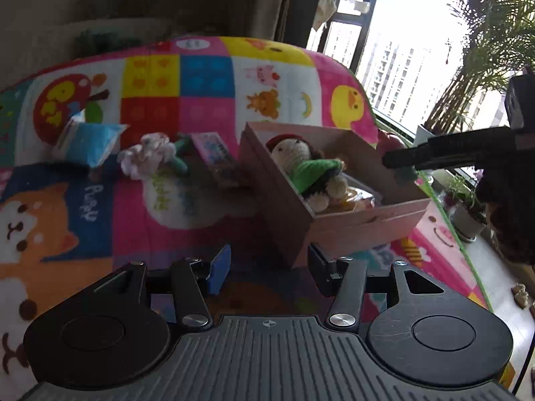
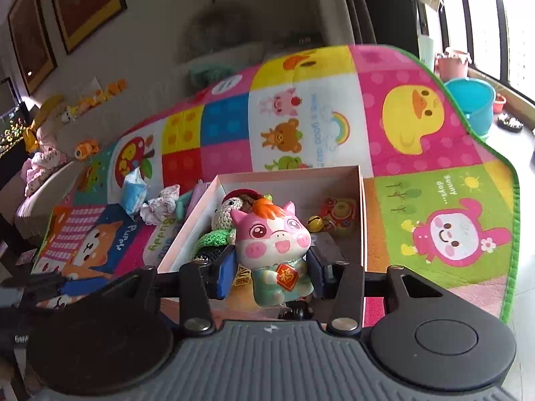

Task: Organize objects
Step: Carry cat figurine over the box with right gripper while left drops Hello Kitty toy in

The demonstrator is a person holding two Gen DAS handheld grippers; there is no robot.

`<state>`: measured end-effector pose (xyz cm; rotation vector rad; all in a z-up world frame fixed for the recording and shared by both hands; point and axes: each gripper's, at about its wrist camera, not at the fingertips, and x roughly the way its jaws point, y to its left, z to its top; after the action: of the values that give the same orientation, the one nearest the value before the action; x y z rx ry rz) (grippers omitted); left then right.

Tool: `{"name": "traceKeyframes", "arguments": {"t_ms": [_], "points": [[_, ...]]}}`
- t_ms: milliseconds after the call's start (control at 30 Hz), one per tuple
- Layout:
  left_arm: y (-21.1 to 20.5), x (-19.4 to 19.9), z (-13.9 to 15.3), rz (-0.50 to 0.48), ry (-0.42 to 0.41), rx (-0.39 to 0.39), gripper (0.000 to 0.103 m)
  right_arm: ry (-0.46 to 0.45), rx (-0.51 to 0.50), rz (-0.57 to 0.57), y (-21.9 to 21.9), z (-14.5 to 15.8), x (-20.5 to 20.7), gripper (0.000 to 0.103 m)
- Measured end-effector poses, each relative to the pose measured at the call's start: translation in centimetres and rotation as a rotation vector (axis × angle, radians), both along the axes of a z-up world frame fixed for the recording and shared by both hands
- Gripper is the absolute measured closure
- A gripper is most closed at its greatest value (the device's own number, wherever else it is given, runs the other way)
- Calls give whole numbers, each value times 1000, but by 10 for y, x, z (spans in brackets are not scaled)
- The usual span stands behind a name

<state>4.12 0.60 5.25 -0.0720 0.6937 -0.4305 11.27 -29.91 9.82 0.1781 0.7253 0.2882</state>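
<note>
Holding the pink pig toy [image 2: 272, 247] tight between their pads, the right tongs [image 2: 271, 272] hang over the near edge of the pink box [image 2: 361, 207] — likely so the pig can drop in with the others. A knitted doll [image 1: 306, 170] already lies in the box beside a small red and yellow toy [image 2: 339, 215]. The left tongs [image 1: 269, 272] stand apart with nothing between them, low over the play mat [image 1: 207, 77]. A blue tissue pack [image 1: 88, 142], a cloth flower [image 1: 147, 153] and a little book [image 1: 215, 150] lie on the mat just beside the box — probably next to be tidied.
</note>
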Motion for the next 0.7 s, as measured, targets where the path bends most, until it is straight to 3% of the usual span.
{"name": "traceKeyframes", "arguments": {"t_ms": [33,133,433,567,700], "points": [[10,-2,-7,12,11,0,48,37,-3,-9,3,-3,11,57],[33,-3,-21,59,35,-20,48,112,-11,-41,6,-10,30,39],[80,24,-29,219,41,-140,48,112,-103,-55,32,8,34,39],[115,74,-4,372,-16,-209,48,67,-126,-12,62,28,39,38],[159,157,8,479,164,-408,48,23,-106,54,89,41,31,35]]}}
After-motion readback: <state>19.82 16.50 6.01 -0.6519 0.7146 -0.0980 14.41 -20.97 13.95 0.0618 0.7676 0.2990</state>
